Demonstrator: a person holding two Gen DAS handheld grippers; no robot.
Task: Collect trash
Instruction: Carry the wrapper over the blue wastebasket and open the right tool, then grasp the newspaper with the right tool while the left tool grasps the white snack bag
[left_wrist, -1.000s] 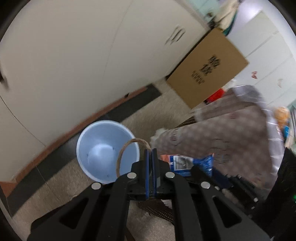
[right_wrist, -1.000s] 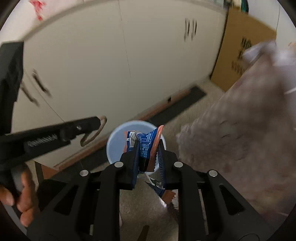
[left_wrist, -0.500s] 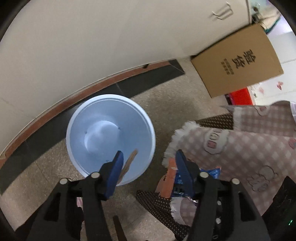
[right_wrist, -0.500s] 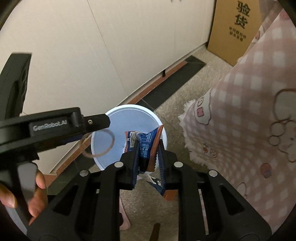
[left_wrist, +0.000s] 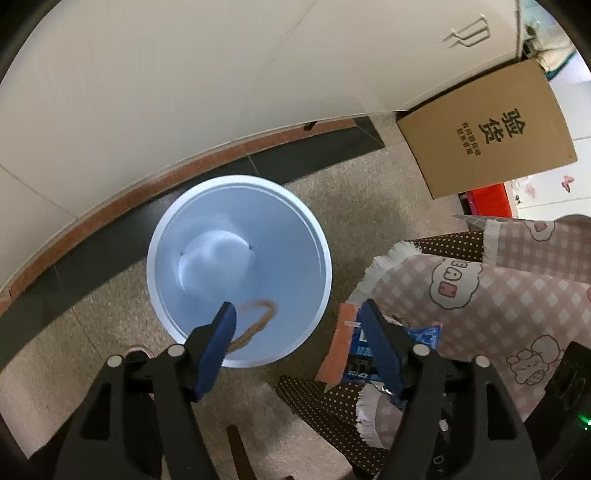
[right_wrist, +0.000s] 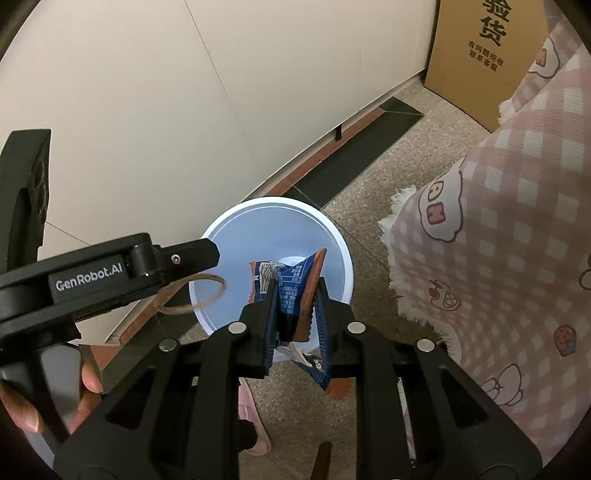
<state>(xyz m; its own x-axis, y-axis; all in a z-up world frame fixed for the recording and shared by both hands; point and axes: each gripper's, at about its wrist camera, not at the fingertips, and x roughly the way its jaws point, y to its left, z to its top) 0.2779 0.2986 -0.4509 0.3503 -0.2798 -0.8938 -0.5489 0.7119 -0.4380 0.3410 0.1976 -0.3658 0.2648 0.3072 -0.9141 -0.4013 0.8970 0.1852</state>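
Currently the dropping step is in hand. The left gripper (left_wrist: 297, 319) is held over the light blue bin (left_wrist: 317, 236) on the floor, its jaws spread wide; the loop of twine (left_wrist: 258, 317) hangs at the near rim of the bin, just beside the left finger, and whether it is touching that finger cannot be told. The right gripper (right_wrist: 295, 302) is clenched on a blue and orange snack wrapper (right_wrist: 291, 284), held above the bin's mouth. Next, it is judged, the twine must be let fall clear inside, and the right jaws must be parted so the wrapper drops in rather than onto the floor (right_wrist: 369, 192).
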